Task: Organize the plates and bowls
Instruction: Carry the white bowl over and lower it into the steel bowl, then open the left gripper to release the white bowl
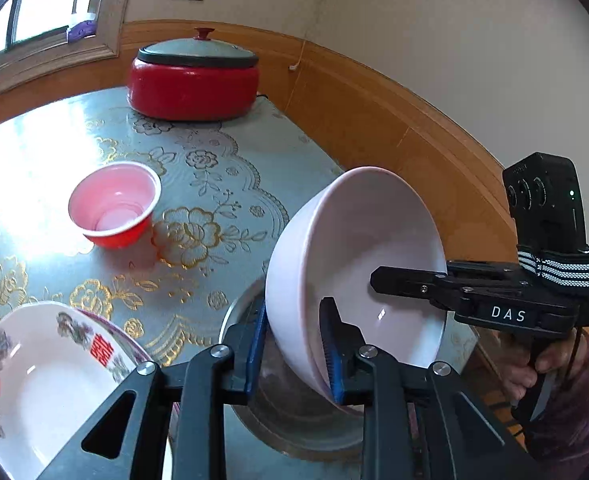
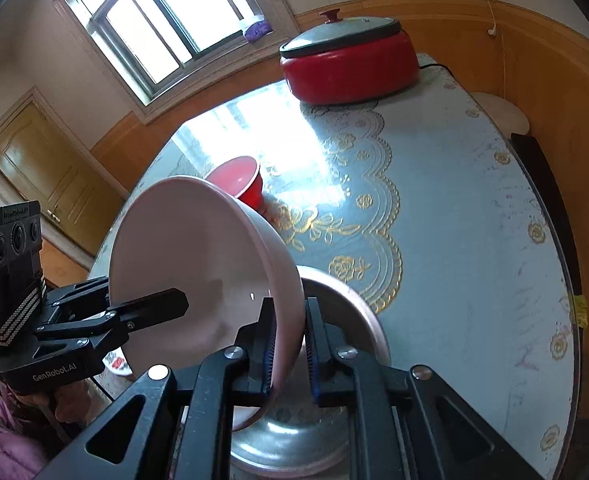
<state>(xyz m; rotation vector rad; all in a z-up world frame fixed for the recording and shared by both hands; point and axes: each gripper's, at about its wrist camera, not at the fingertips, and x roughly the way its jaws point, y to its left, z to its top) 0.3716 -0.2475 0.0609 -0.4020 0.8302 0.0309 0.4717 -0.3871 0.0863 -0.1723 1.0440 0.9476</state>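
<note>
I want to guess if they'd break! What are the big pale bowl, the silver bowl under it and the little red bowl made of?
Big pale bowl: probably glazed ceramic, perhaps melamine; thick rim, glossy glint. Silver bowl: metal, likely stainless steel; grey mirror-like shine. Little red bowl: looks like thin plastic; light glows pink through its wall.

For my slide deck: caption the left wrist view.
Both grippers, left gripper and right gripper, clamp a tilted white bowl above a metal basin.
</note>
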